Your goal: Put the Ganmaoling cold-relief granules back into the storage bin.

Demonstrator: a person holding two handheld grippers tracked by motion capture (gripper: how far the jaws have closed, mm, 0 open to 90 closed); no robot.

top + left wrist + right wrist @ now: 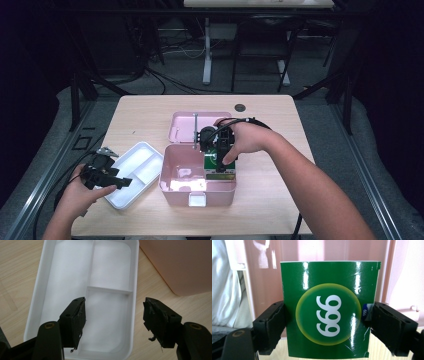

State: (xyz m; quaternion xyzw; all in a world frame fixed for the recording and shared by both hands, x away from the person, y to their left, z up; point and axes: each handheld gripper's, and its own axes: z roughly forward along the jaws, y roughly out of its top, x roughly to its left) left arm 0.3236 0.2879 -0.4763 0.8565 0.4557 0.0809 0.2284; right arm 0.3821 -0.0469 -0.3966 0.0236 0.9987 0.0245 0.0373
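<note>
Right gripper (329,322) clamped on glossy green cardboard box (329,307) above open pink plastic case (197,187); lower straight inside. Left gripper (113,322) gaping over white divided tray (37,290) beside case

Table brightly lit, surroundings dark; glare streaks on green box (329,307); high view soft.

The green carton box (329,308) has a glossy, smooth printed surface with light streaks and fine scuffs. The pink plastic storage box (182,172) is smooth and faintly translucent, with sheen. The white plastic divided tray (85,292) is smooth with a satin finish. The pale wood-grain counter (150,107) is matt. The right tongs (328,327) carry matt black pads (272,325); the left tongs (113,322) show frayed pads (77,322).
</note>
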